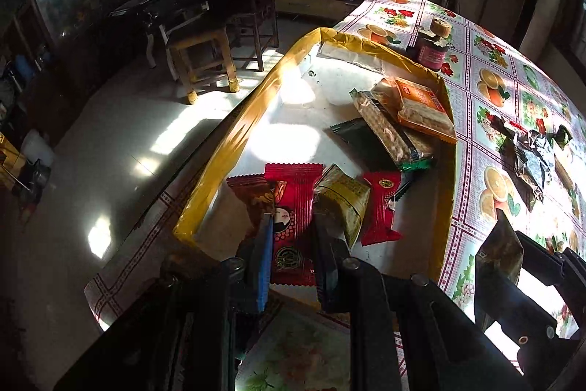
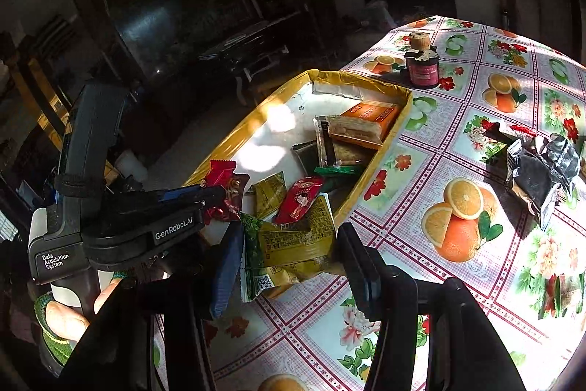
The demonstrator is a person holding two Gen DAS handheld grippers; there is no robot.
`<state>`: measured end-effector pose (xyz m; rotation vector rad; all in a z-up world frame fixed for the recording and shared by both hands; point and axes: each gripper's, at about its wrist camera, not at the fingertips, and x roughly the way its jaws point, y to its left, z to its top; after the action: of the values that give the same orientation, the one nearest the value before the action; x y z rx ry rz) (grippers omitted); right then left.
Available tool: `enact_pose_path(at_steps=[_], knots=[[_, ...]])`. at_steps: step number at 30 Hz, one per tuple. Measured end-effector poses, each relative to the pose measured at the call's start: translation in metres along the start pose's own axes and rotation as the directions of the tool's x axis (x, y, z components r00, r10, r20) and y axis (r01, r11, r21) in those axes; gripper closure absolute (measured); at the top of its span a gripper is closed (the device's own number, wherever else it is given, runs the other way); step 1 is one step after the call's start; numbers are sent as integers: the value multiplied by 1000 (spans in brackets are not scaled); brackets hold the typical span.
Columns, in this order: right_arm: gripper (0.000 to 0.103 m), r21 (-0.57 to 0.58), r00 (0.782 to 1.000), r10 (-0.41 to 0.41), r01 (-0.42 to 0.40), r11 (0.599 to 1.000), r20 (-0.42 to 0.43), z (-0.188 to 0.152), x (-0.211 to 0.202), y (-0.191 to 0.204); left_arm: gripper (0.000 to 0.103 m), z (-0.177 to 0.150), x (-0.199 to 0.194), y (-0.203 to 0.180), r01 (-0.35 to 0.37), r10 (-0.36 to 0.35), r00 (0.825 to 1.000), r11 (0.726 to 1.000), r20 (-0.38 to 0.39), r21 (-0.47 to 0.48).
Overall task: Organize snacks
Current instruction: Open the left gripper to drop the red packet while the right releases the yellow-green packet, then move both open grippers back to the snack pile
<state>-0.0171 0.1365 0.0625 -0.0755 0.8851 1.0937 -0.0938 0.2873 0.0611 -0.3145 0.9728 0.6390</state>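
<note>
While the left gripper (image 1: 291, 237) holds its jaws closed on a red snack packet (image 1: 293, 207) over the near end of the yellow-rimmed tray (image 1: 234, 131), the right gripper (image 2: 289, 255) grips a green-and-gold snack packet (image 2: 289, 244) between partly closed jaws. Ahead of both jaws, biscuit packs (image 1: 410, 120) lie stacked in the tray on the desk (image 2: 439, 152). Beyond the tray stands a dark jar (image 2: 422, 63).

Snack packets (image 1: 366, 149) lie in the tray (image 1: 234, 131); the jar (image 1: 432, 44) stands beyond its far right corner, the wrappers (image 1: 527, 160) right.
</note>
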Motion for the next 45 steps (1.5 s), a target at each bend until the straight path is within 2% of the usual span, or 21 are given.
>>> enact_pose_path(at_steps=[15,26,30,34,38,40,45], knots=[[45,-171,995,-5,-12,985,-99,7,59,22,84,20,31,9,-24,22,999,998,-46,-55],[45,-195,987,22,-54,979,-160,13,91,18,82,37,47,-4,-23,20,998,999,-58,-46],[42,-185,987,22,-52,981,-161,13,91,12,74,38,52,-11,-24,22,998,999,-62,-33],[36,-166,990,23,-47,985,-141,13,82,4,46,39,47,-14,-23,21,998,999,-58,-32],[33,-146,996,19,-32,989,-89,15,60,-4,43,39,30,-10,-25,24,999,999,-28,-43],[31,-130,998,9,-18,991,-63,14,47,-10,37,39,20,-10,-26,26,1000,998,-9,-48],[30,-49,1000,-18,17,999,-15,-1,10,-37,37,31,1,-23,-14,14,1000,999,20,-29]])
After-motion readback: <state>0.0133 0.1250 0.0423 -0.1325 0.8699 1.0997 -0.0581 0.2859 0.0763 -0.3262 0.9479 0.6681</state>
